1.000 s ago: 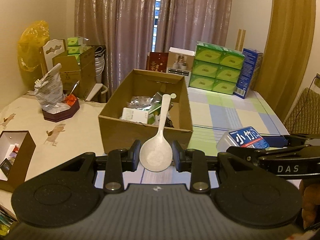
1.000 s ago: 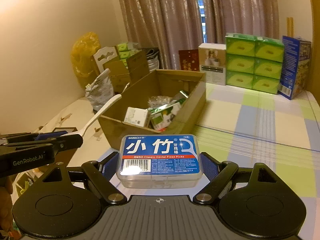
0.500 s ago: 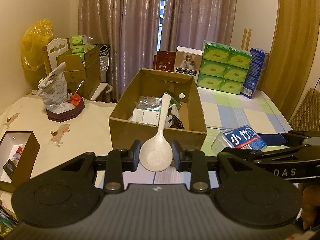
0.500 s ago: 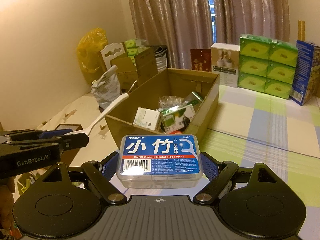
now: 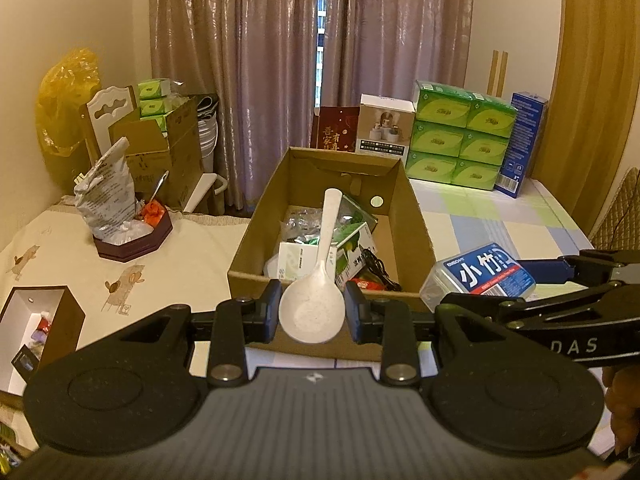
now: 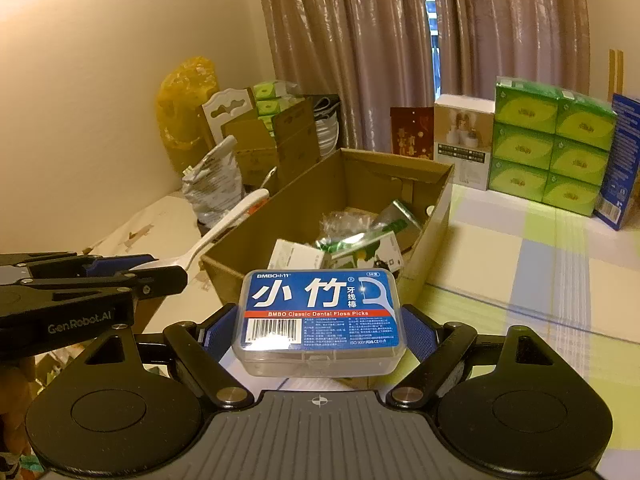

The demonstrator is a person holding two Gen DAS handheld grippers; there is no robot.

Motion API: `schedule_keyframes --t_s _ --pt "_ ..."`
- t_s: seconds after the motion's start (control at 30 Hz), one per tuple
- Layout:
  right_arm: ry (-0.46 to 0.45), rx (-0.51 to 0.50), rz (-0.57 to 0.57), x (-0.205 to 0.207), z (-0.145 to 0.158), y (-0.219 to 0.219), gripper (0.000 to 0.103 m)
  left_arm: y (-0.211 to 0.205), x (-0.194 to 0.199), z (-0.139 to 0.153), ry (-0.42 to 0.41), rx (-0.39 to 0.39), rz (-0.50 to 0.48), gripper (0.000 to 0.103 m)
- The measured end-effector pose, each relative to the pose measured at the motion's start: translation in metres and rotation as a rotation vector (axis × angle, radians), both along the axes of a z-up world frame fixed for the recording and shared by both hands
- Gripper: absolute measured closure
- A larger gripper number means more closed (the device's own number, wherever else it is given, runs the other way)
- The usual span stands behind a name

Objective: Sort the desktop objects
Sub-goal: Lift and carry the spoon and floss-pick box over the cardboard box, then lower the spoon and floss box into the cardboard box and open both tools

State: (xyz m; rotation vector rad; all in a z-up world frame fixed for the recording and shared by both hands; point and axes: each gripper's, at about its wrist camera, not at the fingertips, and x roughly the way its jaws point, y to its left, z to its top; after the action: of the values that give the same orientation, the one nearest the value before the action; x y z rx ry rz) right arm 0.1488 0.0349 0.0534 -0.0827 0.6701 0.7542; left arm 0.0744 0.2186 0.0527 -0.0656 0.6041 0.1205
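Note:
My left gripper [image 5: 312, 312] is shut on the bowl of a white plastic spoon [image 5: 316, 300]; its handle points forward over the near edge of an open cardboard box [image 5: 416, 220]. My right gripper [image 6: 320, 320] is shut on a clear dental floss pick box with a blue label [image 6: 320, 312], held just before the cardboard box's near wall [image 6: 224, 268]. The floss box also shows in the left wrist view [image 5: 480, 276], and the spoon in the right wrist view [image 6: 224, 224]. The cardboard box holds several packets and small boxes.
A dark hexagonal tray with a crumpled bag [image 5: 116, 216] stands to the left. A small brown open box [image 5: 40, 328] is at the near left. Green tissue packs [image 5: 460, 136], a blue carton [image 5: 520, 144] and a white box [image 5: 384, 128] line the back. A checked cloth [image 6: 540, 264] covers the table's right.
Both grippers have moved forward toward the cardboard box, which now looms larger and nearer. The spoon and the floss box stay gripped as before.

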Motion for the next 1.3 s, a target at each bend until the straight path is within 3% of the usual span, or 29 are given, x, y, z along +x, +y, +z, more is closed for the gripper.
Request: schedule_keyframes --t_s 1.3 --pt "-0.020 -0.030 -0.016 0.106 -0.006 0.025 0.020 0.018 0.126 -0.013 0.050 0.014 -0.086 0.075"
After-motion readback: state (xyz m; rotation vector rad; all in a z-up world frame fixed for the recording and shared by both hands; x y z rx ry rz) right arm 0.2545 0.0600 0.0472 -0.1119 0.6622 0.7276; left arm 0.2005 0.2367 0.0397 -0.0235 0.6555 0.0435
